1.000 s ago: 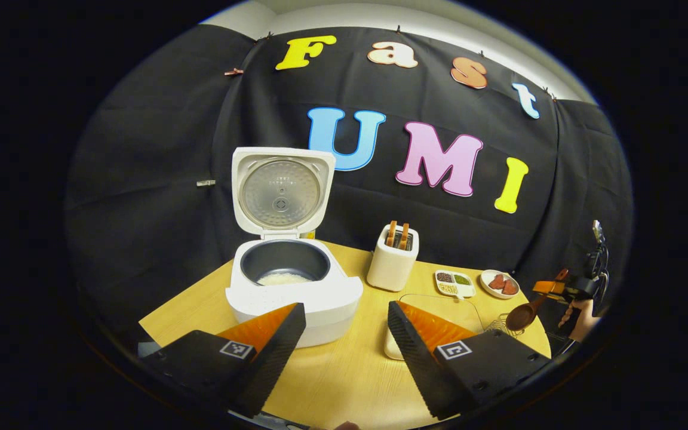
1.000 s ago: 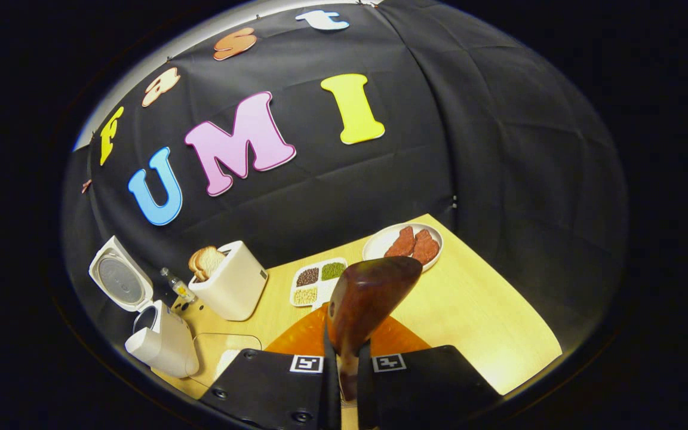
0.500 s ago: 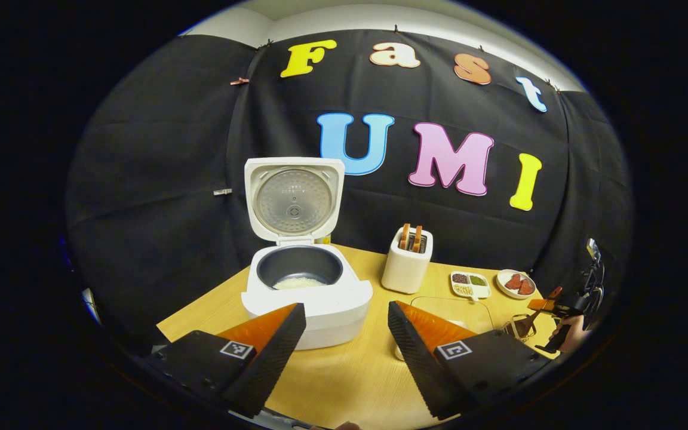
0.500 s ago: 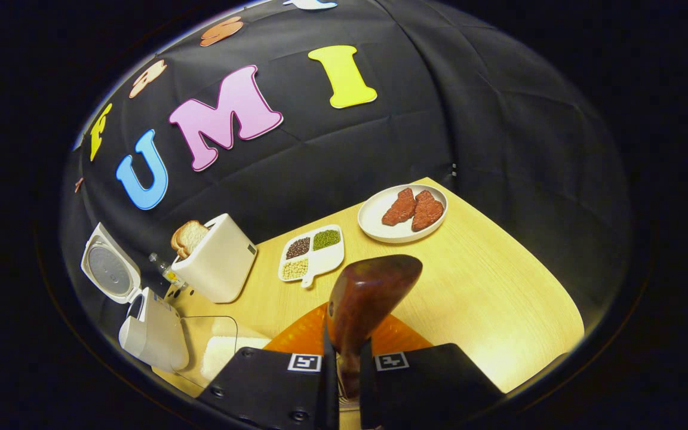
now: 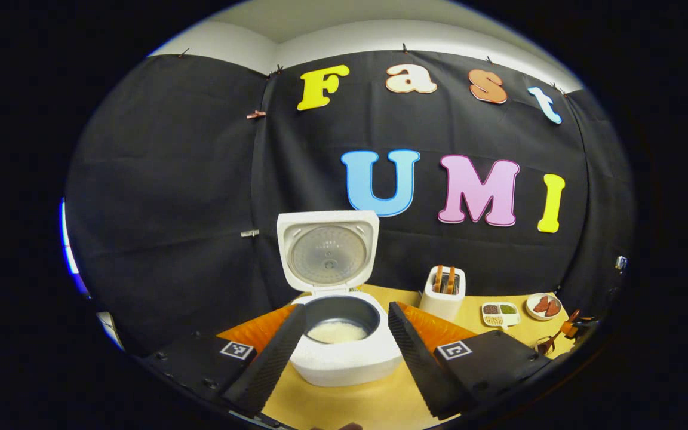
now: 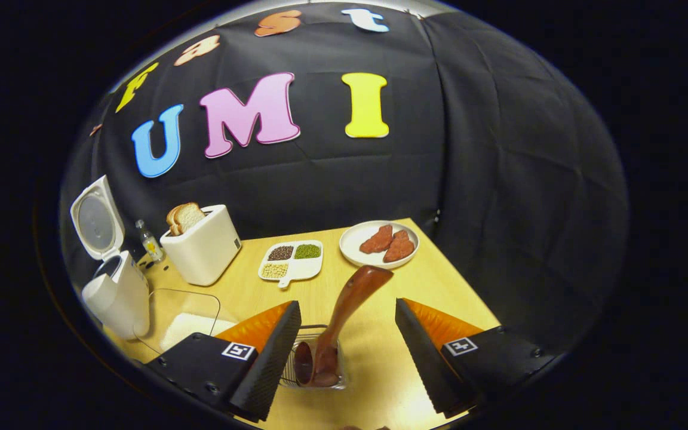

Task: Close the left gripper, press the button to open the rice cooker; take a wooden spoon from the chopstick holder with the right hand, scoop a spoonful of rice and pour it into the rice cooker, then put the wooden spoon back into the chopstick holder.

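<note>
The right gripper [image 6: 344, 334] has its fingers spread apart and grips nothing. Between them, at the desk's [image 6: 433, 280] near edge, stands the wire chopstick holder [image 6: 314, 358], and the wooden spoon [image 6: 347, 307] sits in it, bowl end down, handle leaning up and away toward the far edge. To the left of the holder lies a clear container of rice [image 6: 192, 319]. Beyond it, at the desk's left side, is the white rice cooker [image 6: 114, 292] with its lid raised. Along the far edge stand a toaster [image 6: 200, 251] with bread slices, a divided dish of grains [image 6: 292, 261] and a plate of red meat pieces [image 6: 380, 242].

The left gripper [image 5: 344, 334] is also spread wide and empty. Past its fingers the rice cooker [image 5: 344, 346] stands open, lid upright, white rice in the dark inner pot. At the desk's right edge the wooden spoon [image 5: 550, 343] and holder appear small and blurred.
</note>
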{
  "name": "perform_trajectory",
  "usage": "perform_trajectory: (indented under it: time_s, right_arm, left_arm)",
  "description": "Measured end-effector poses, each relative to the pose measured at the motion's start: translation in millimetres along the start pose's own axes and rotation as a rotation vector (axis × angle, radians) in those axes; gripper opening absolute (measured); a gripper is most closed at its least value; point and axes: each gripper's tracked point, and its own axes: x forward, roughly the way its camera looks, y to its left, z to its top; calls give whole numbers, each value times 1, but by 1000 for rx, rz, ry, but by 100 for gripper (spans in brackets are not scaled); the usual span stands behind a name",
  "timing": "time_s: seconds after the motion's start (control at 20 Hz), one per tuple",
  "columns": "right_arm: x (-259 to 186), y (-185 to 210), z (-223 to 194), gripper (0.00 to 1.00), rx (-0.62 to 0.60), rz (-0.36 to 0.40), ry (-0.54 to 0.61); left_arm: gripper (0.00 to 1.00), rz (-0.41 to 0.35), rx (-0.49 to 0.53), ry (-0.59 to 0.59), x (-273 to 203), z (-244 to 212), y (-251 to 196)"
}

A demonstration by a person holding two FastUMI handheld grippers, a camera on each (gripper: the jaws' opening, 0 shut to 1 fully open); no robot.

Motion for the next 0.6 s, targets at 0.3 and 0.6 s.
perform_trajectory:
  time_s: [0.3, 0.6]
  right_arm:
    - [-61, 4, 36, 98, -49, -21, -99]
    - [-97, 2, 49, 99, -70, -66, -147]
  left_arm:
    - [95, -22, -20, -62, 50, 73, 19]
    - [95, 2, -93, -82, 125, 131, 55]
